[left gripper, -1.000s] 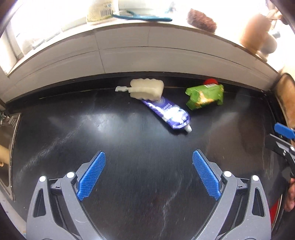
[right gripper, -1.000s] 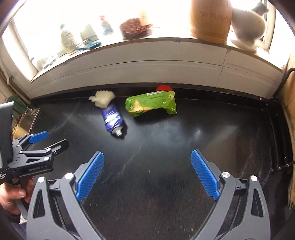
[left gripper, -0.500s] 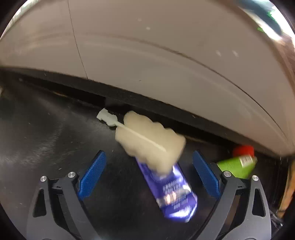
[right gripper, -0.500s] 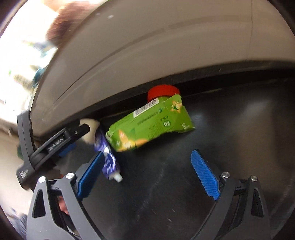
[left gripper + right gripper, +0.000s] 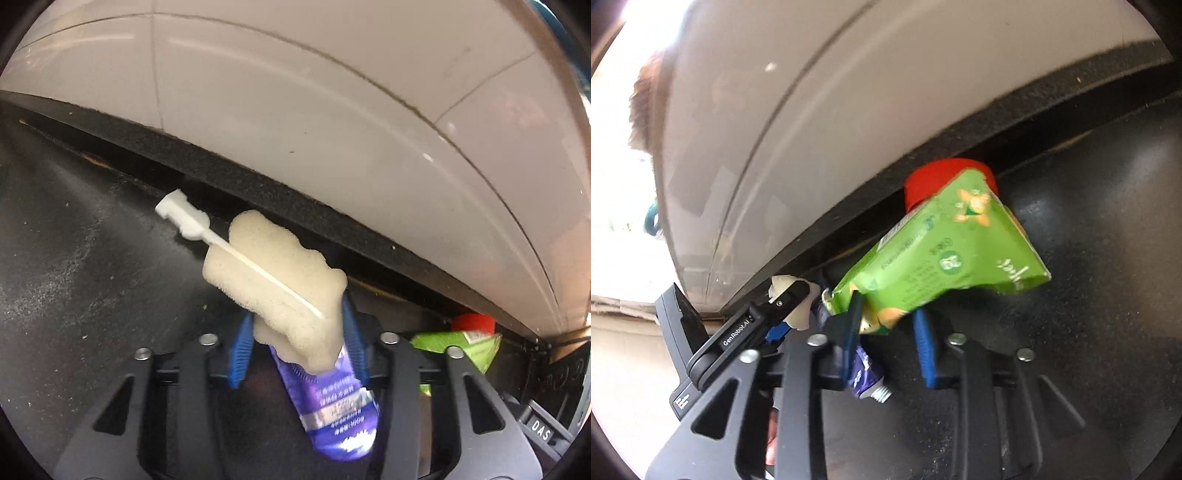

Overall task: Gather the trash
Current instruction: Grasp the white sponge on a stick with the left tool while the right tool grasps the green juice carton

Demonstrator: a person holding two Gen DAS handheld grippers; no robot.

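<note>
Both grippers pinching trash at the counter's back edge, I'm closing my left gripper (image 5: pixel 297 347) on the sponge brush (image 5: pixel 273 280) and my right gripper (image 5: pixel 890 339) on the green pouch (image 5: pixel 934 254), lifting clear next.

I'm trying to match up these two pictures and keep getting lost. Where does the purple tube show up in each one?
Left wrist view: the purple tube lies low in the middle, partly under the sponge.
Right wrist view: the tube sits lower left of centre, its white nozzle end poking out below the green pouch.
Shared landmark: the green pouch with its red cap, far right in the left view, centre in the right view.
</note>
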